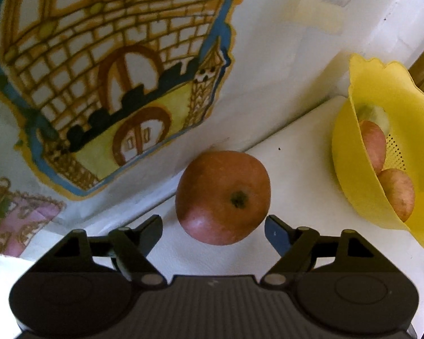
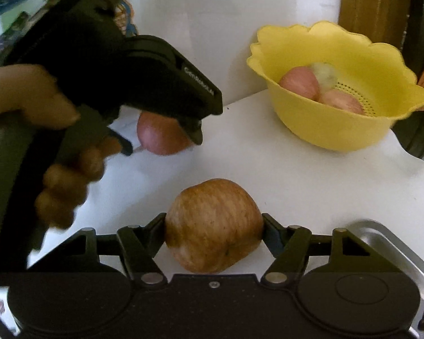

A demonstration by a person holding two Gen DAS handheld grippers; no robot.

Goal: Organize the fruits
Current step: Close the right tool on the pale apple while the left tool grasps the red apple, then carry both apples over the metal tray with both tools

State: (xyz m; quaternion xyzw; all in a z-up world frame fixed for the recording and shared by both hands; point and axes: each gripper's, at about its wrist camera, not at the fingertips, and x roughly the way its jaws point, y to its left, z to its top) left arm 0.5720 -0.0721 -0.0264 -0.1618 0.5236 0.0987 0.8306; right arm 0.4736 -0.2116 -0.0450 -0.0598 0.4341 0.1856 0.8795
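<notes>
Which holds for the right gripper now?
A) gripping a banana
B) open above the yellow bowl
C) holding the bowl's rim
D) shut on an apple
D: in the right wrist view both fingers of the right gripper press the sides of the striped apple over the white table; the yellow colander bowl stands apart at the far right.

Looks like somebody's home, probably a kitchen corner or a kid-friendly room. The white wall at 10 o'clock has a hand-painted child's picture of a yellow brick castle with a blue outline point(image 1: 110, 84) stuck on it, with another pinkish drawing point(image 1: 17, 220) lower down at 8 o'clock. On the plain white worktop point(image 2: 268, 175) sits a yellow plastic strainer bowl with a wavy rim point(image 2: 339, 118) at 2 o'clock holding reddish apples point(image 2: 299, 82), and a brown wooden door frame point(image 2: 373, 5) stands at 1 o'clock.
</notes>
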